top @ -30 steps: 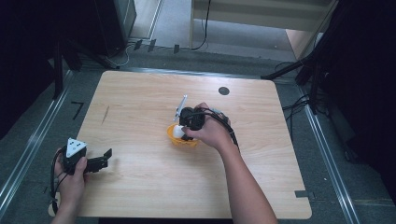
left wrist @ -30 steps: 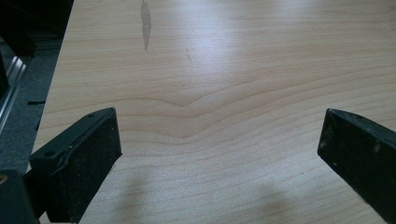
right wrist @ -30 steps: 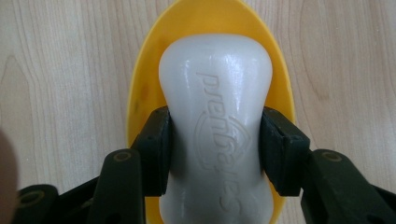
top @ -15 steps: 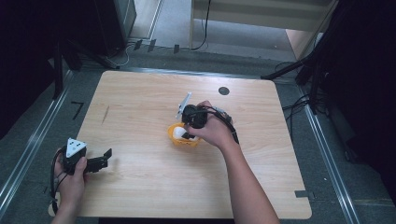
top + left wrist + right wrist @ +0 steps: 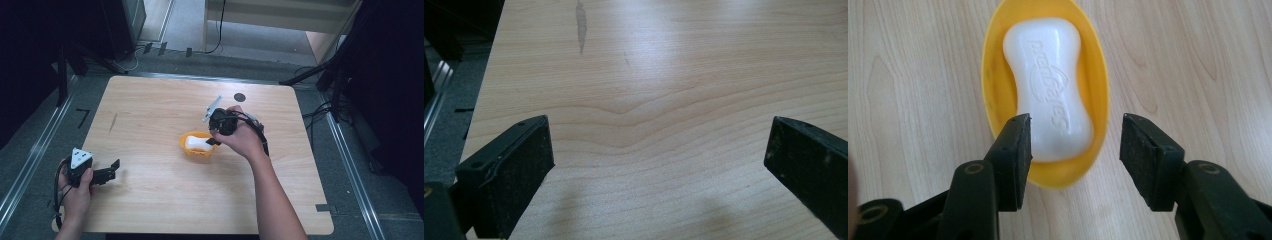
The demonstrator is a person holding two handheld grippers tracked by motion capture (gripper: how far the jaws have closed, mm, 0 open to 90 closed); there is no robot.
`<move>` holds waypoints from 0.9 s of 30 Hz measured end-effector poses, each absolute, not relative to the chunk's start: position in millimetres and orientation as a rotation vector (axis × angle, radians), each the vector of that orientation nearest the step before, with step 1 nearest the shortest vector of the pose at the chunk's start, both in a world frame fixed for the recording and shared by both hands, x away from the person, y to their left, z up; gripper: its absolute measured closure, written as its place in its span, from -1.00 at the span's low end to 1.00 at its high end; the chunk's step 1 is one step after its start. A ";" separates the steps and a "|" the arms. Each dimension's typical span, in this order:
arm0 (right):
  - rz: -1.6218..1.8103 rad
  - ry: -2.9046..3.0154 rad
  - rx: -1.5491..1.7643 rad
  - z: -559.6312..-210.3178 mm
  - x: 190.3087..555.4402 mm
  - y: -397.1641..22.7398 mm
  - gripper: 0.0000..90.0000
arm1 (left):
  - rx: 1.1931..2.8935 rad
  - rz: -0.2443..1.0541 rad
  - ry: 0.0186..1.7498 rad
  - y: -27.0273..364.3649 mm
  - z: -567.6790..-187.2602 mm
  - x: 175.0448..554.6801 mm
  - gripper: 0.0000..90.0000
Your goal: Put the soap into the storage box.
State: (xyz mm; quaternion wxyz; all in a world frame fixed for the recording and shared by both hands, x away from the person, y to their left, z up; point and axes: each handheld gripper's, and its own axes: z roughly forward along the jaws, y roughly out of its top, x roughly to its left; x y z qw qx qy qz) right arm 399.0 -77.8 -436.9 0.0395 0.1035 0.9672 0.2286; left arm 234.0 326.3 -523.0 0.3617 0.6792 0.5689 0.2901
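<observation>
Right gripper (image 5: 1075, 150) jaws apart, empty, over near end of soap (image 5: 1050, 82) in yellow dish (image 5: 1098, 90), mid-tabletop (image 5: 150, 100). Soap looks hard, light, likely slick; grip across its narrow waist. Dish rim crowds the jaws. Left gripper (image 5: 659, 165) jaws wide, empty, near-left corner. Plenty of open tabletop around.

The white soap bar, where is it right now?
The white soap bar lies in the yellow oval dish near the table's middle, just ahead of the open right gripper.
</observation>
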 end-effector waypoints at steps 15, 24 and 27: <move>0.712 2.948 0.424 -448.5 391.6 -122.5 0.07 | 1.750 0.745 1.468 326.4 -522.9 234.0 -1.00; 0.698 2.946 0.489 -460.8 382.5 -145.3 0.06 | 1.752 0.747 1.466 326.3 -522.8 233.9 -1.00; 0.699 2.942 0.507 -463.3 378.7 -152.7 0.05 | 1.749 0.748 1.466 326.2 -523.0 234.0 -1.00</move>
